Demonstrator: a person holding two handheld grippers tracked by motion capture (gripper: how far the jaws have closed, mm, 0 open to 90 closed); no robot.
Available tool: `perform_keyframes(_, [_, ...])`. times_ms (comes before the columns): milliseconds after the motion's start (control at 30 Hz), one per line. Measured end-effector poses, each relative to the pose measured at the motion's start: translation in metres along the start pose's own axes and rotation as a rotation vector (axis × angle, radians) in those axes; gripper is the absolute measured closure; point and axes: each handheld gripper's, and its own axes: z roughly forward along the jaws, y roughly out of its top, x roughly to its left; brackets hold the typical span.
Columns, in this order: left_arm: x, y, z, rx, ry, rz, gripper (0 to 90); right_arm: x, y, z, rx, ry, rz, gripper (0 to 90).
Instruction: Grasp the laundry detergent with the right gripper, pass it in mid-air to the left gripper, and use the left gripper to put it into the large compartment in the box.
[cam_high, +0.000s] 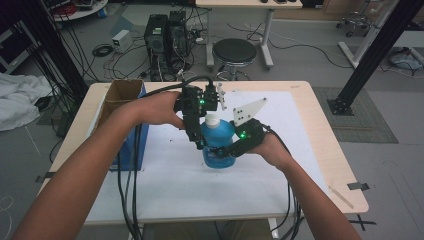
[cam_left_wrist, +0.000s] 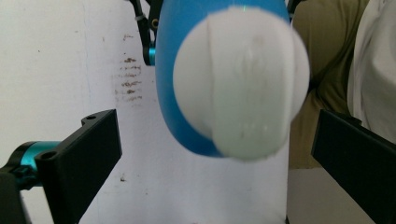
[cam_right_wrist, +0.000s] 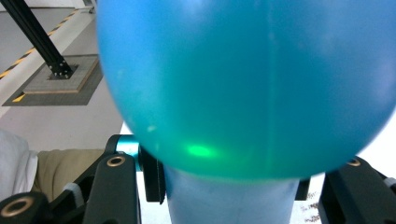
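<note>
A blue bottle with a white cap stands on the white mat in the middle of the table. My right gripper comes in from the right and is shut on the bottle's lower body, a jaw on each side. From above, my left gripper points down over the cap. In the left gripper view the cap lies between the two jaws, and my left gripper is open, with a clear gap on both sides.
An open cardboard box with blue sides stands at the table's left edge. The white mat covers most of the wooden table. Behind the table are a black stool and computer towers.
</note>
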Motion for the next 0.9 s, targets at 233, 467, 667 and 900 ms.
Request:
perform_keyframes(233, [0.000, 0.006, 0.003, 0.005, -0.008, 0.009, 1.7, -0.001, 0.003, 0.003, 0.000, 0.001, 0.011, 44.5])
perform_keyframes(467, [0.002, 0.016, 0.006, 0.012, -0.012, 0.018, 1.7, -0.002, 0.003, 0.005, 0.007, -0.001, 0.009, 44.6])
perform_keyframes(667, [0.004, 0.022, 0.008, 0.015, -0.013, 0.026, 1.7, -0.002, 0.004, 0.004, 0.002, -0.001, 0.014, 44.5])
perform_keyframes(900, [0.005, 0.024, 0.012, 0.030, -0.007, 0.034, 1.7, -0.002, 0.004, 0.004, 0.003, 0.002, 0.015, 44.5])
